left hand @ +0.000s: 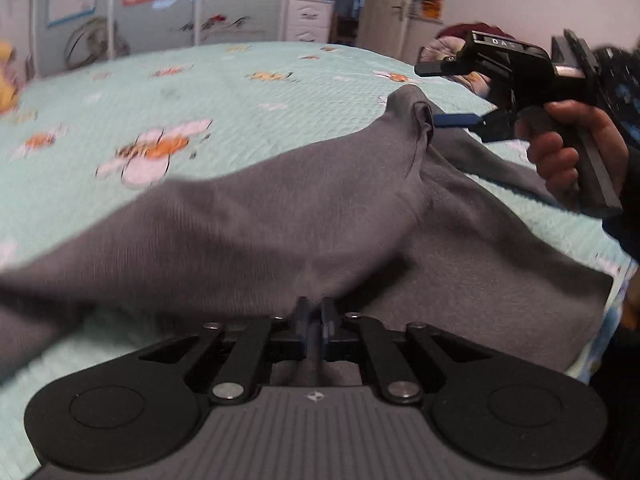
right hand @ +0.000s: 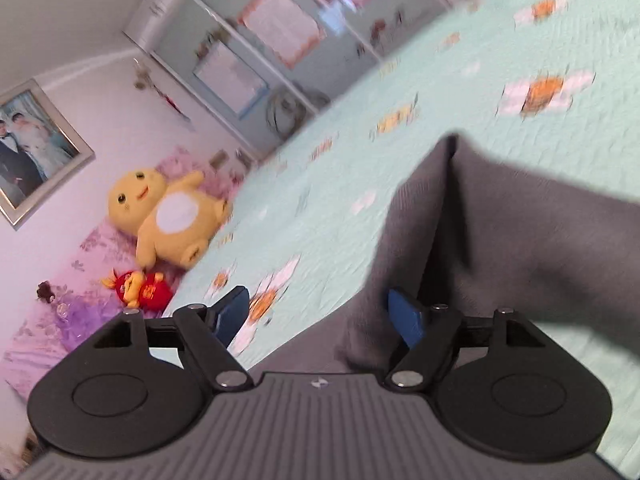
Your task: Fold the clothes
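The grey garment (left hand: 304, 216) lies on the mint bed (left hand: 160, 92), one fold pinched in the left gripper (left hand: 315, 312) at 12 o'clock of its jaws, while the right gripper (right hand: 320, 316) jaws stand spread, cloth at their 2 o'clock.

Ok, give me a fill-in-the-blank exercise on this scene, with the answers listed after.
1. The garment being folded is ____ in colour, and it lies on the mint bedspread.
2. The left tool is ____ on the garment.
3. The right tool has its jaws ____.
4. Near the head of the bed sits a yellow ____ toy.

Missing words: grey; shut; open; plush
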Demonstrator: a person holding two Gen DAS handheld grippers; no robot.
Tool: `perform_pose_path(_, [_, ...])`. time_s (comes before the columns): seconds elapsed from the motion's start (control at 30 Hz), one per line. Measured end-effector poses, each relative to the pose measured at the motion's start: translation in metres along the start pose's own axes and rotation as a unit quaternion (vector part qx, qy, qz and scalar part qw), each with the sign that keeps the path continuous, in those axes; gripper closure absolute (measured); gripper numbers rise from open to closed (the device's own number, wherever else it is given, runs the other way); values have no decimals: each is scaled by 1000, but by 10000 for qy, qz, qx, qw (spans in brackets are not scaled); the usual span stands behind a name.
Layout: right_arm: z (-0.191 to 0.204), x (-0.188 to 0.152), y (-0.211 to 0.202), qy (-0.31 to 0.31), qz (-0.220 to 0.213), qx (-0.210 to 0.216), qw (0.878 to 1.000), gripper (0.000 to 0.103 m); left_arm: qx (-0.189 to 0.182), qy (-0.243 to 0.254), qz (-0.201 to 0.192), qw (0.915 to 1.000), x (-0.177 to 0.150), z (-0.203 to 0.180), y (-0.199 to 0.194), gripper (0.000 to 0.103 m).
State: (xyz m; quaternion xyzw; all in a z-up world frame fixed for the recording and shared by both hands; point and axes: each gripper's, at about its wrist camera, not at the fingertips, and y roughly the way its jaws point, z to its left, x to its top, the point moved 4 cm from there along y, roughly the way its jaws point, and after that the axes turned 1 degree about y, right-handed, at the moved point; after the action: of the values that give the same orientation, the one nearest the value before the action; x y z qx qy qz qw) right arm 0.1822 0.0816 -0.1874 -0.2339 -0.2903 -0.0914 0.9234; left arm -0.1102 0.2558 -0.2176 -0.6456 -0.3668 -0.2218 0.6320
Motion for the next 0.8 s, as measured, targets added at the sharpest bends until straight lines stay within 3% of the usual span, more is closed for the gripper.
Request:
perform_pose_path(0.13, [8, -13, 14, 83, 112, -851, 9963, 27, 357, 89, 8, 9993, 0, 1, 3, 100])
perform_pose_path(0.27, [-19, -13, 37, 1147, 241, -1120, 9868, 29, 424, -24, -103, 9990, 6, 0, -2, 95])
perform_pose_path(0.33, [-34, -12, 48, 1696, 323, -971, 9802, 58, 333, -207, -178, 9991, 9, -2, -9, 71])
perform_pose_path(0.37, [-36, -13, 48, 1760, 330, -1063, 9781, 95, 223, -374, -233, 9988, 9, -2, -13, 50])
perform_pose_path(0.4, [-36, -15, 46, 1787, 317, -1195, 9761, 97, 86, -564, -290, 9979, 9, -1, -17, 42])
perform_pose_path(0.5, [-19, -24, 18, 1622, 39, -929, 9824, 97, -283, -1109, -379, 9927, 8, 4, -23, 42])
perform_pose_path(0.6, [3, -37, -29, 1283, -293, -742, 9885, 97, -344, -1576, -350, 9863, 8, 11, -21, 39])
perform_pose_path(0.73, [33, -64, -106, 983, -838, -349, 9910, 97, -488, -2510, -201, 9666, 0, 24, -13, 36])
perform_pose_path(0.8, [26, -79, -114, 1041, -739, -465, 9907, 97, -584, -2925, -112, 9544, -8, 28, -9, 36])
